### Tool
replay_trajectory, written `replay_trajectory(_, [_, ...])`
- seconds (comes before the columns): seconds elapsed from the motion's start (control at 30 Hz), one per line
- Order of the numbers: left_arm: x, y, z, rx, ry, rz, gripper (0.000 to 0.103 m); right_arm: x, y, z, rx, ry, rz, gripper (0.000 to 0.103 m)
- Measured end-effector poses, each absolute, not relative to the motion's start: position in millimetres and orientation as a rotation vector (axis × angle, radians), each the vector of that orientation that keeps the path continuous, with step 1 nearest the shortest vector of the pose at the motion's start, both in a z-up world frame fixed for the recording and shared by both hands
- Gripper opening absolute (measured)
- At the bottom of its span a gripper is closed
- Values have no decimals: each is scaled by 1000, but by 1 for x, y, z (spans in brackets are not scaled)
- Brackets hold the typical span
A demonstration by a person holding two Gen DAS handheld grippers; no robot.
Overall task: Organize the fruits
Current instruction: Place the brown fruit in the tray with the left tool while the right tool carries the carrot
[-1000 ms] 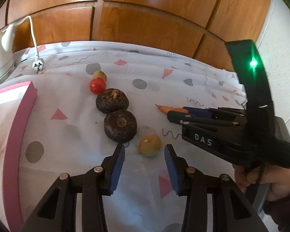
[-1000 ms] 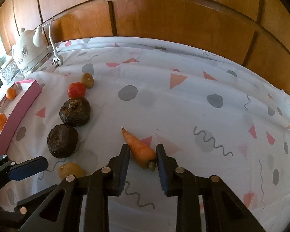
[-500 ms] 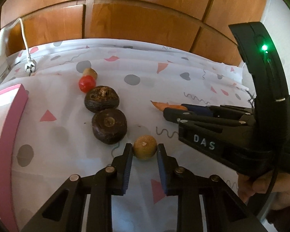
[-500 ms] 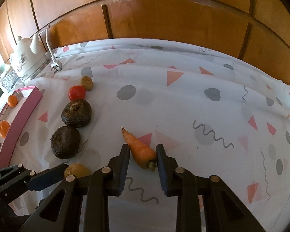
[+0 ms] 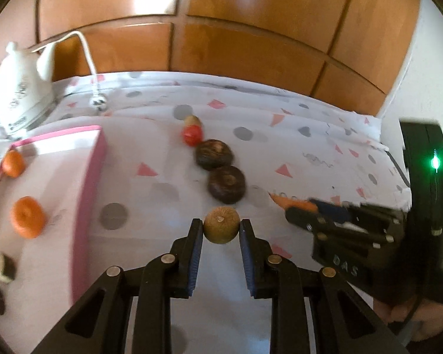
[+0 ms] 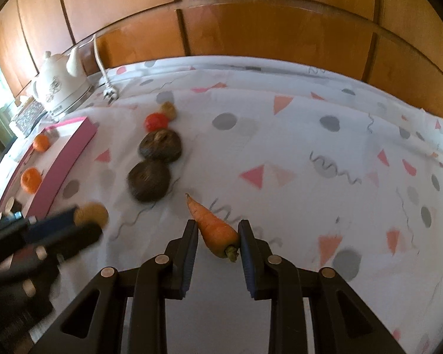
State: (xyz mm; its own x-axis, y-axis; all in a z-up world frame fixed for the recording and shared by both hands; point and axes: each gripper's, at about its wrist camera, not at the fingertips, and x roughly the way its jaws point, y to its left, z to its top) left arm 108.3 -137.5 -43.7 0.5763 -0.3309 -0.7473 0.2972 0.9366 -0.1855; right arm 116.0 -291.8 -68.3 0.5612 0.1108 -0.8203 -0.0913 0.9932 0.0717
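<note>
Now left gripper [image 5: 221, 231] clamps tan fruit [image 5: 221, 225]; right gripper [image 6: 218, 237] clamps carrot [image 6: 214, 228].

Only legible lettering: "DAS", pale capitals, blurred, on black side of right gripper [image 5: 316, 211] body, seen in left wrist view, lower right of carrot [image 5: 292, 203] tip. Kettle [image 5: 17, 88] carries dark printed marks on belly and base; too small and blurred to read in either view. No other readable text, number or sign.
</note>
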Motion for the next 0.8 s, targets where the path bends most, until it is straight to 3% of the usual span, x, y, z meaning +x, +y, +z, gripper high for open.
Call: replay_trajectory(0.8, [68, -33, -18, -101, 801, -203, 25, 70, -210, -50, 11, 949, 245, 28])
